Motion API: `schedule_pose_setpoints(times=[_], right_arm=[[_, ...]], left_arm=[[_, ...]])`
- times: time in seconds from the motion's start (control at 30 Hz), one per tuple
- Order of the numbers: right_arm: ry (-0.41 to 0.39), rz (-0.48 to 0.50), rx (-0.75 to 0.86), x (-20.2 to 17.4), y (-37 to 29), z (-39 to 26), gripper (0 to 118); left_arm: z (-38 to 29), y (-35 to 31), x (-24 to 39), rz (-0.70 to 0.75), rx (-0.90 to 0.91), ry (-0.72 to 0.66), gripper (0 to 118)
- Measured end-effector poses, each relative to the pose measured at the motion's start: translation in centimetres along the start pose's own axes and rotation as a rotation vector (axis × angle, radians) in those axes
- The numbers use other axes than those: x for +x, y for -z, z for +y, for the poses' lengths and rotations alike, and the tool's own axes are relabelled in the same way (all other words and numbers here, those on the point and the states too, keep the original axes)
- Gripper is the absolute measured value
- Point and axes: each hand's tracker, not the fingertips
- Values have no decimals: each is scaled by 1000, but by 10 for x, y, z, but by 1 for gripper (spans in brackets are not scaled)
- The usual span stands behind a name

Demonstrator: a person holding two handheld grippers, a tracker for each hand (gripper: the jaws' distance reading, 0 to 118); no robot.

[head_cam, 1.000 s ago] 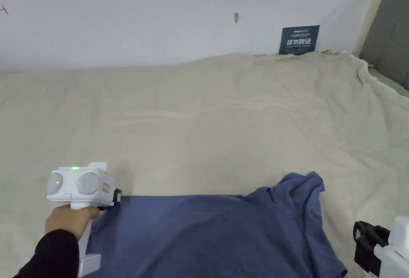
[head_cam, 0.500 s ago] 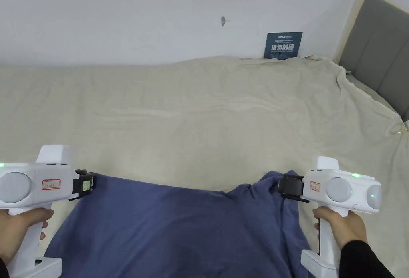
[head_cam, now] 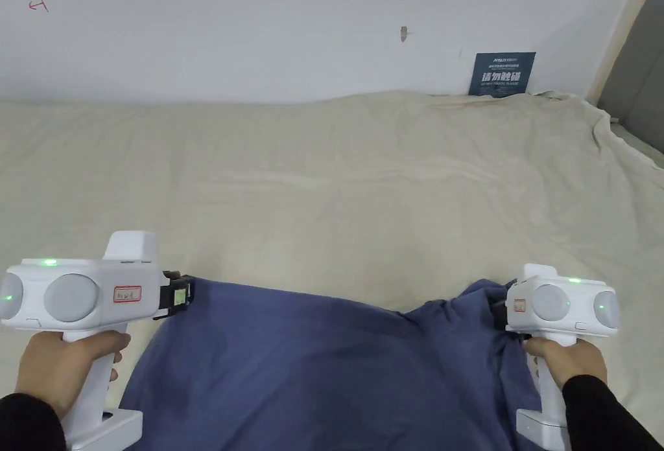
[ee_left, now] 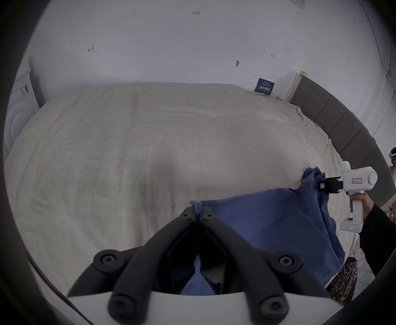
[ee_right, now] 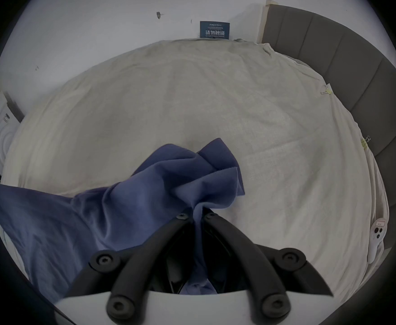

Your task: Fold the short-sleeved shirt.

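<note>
A beige bed [head_cam: 363,199] fills the room (wall behind). The blue shirt [head_cam: 324,374] hangs at its near edge, stretched between both grippers. Left gripper [ee_left: 198,213] pinches one corner, right gripper [ee_right: 196,214] clamps a bunched corner. Best to pull evenly apart, then lay it flat before folding.

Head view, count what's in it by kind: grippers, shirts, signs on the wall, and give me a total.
Grippers: 2, left gripper and right gripper
Shirts: 1, the blue shirt
Wall signs: 1, the dark blue sign
Total: 4
</note>
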Motion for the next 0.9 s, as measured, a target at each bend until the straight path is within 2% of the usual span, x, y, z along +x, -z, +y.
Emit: schedule_pose_setpoints(times=[0.17,0.23,0.37,0.57,0.77,0.9], right_arm=[[-68,63,144,11,-53,-6,1],[-57,120,201,14,-90,-9,1],[-72,175,318,24,-155,-8,1],[-52,270,449,35,-245,6,1],[-39,321,613,32,-321,37,1],[-74,317,711,23,-361,66,1]], left_arm=[[-3,-8,-3,14,15,-18,0],[-2,-18,-6,22,30,-35,0],[1,-45,-11,41,74,-68,0],[19,-106,-21,58,188,-128,0],[61,-182,-17,70,331,-114,0],[97,-223,-9,94,415,-80,0]])
